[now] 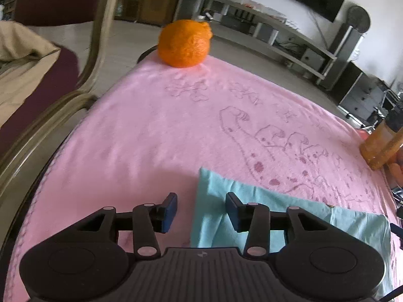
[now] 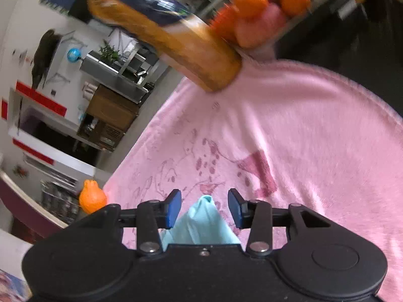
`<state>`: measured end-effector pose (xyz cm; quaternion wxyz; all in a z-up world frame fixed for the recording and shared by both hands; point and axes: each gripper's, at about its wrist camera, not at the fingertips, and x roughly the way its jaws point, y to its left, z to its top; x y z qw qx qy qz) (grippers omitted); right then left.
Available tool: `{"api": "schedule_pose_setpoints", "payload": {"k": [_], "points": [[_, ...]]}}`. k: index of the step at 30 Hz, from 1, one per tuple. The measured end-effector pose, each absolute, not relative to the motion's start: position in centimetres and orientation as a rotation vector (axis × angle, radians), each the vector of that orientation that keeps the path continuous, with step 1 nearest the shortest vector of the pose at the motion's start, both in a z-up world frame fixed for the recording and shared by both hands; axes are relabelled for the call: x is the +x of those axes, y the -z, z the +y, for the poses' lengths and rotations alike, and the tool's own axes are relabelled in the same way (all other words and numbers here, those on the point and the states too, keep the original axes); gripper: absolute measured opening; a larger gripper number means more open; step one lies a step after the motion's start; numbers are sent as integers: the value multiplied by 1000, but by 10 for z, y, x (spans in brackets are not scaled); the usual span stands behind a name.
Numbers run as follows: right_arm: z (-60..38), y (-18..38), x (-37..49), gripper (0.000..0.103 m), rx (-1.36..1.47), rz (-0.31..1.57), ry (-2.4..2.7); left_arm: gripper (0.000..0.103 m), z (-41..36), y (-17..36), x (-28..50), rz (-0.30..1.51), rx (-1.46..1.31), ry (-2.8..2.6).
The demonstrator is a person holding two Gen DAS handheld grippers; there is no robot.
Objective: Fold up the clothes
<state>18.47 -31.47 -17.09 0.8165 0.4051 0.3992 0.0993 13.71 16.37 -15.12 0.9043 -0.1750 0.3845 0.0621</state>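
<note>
A light blue cloth lies flat on a pink blanket that covers the table. My left gripper is open, just above the cloth's near left corner; its right finger is over the cloth and its left finger over the blanket. In the right wrist view a corner of the same blue cloth points up between the fingers of my right gripper, which is open and holds nothing. The rest of the cloth is hidden under the gripper bodies.
An orange sits at the blanket's far edge. A bottle of orange juice stands at the right edge, beside a container of small fruit. A chair stands on the left. The table edge is close on the left.
</note>
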Motion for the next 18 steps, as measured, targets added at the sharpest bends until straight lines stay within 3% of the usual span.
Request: {"api": "schedule_pose_setpoints", "payload": {"k": [3, 8, 10, 12, 18], "points": [[-315, 183, 197, 28, 914, 888, -224, 34, 163, 154, 145, 789, -374, -95], [-309, 193, 202, 22, 909, 927, -208, 20, 158, 156, 152, 785, -381, -81], [-308, 195, 203, 13, 917, 929, -204, 5, 156, 157, 153, 785, -373, -76], [-305, 196, 203, 3, 913, 931, -210, 4, 153, 155, 152, 773, -353, -88], [-297, 175, 195, 1, 779, 843, -168, 3, 148, 151, 149, 729, -309, -164]]}}
